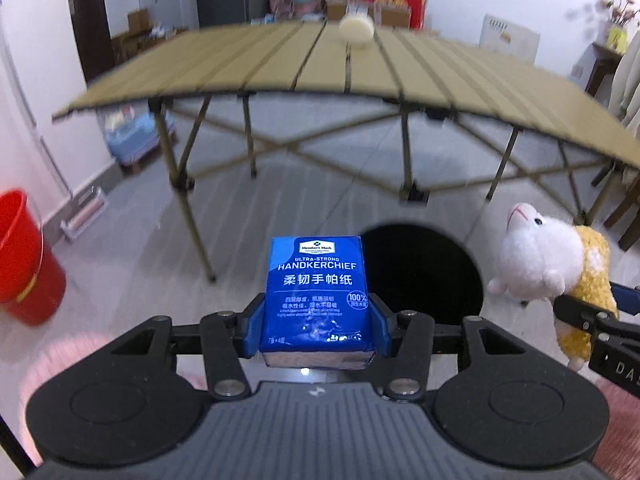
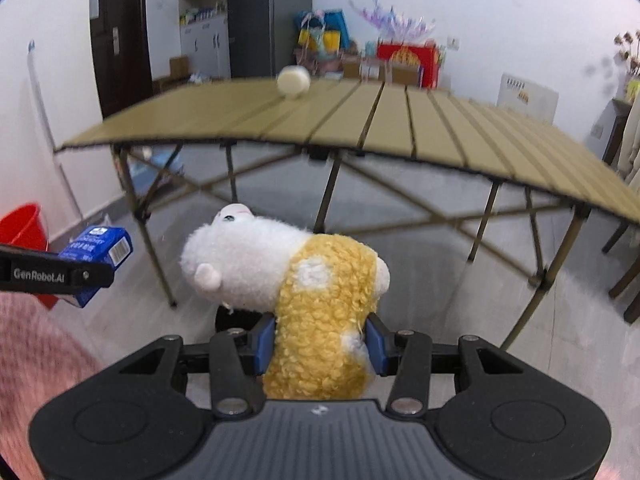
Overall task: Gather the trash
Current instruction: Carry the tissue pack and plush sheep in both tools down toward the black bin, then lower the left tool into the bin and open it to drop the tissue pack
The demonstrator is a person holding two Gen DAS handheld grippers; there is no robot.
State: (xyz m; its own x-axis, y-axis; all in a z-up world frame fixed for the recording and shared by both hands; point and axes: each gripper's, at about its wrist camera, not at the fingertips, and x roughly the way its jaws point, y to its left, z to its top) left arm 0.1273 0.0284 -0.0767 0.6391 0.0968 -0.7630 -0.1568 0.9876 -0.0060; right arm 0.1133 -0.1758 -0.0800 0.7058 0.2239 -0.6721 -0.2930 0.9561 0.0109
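Left gripper (image 1: 318,332) clamped on a blue handkerchief tissue pack (image 1: 318,300), blue pads pressed against both its sides, pack upright with its printed face toward the camera. Right gripper (image 2: 320,344) clenched around the yellow body of a plush sheep toy (image 2: 304,280), white head leaning to the left and up, muzzle toward the table. Both held above grey floor, near a round black bin opening (image 1: 424,272) just right of and behind the tissue pack in the left wrist view; in the right wrist view only a dark sliver of it (image 2: 236,318) showing under the toy's head. Plush toy visible at the right edge of the left wrist view, tissue pack at the left edge of the right wrist view, the two grippers side by side and apart.

Farther off, a tan slatted folding table (image 1: 440,80) on crossed metal legs, with a pale round foam-like object (image 1: 356,30) toward its far edge, blurred and hard to identify. Red bucket (image 1: 24,256) on the floor at far left by the wall. Against the far wall, white cabinets (image 2: 204,44), a dark tall unit, a red box (image 2: 406,60) and colourful bags. Pink blurred fabric (image 2: 36,360) at the lower left, close to the camera.
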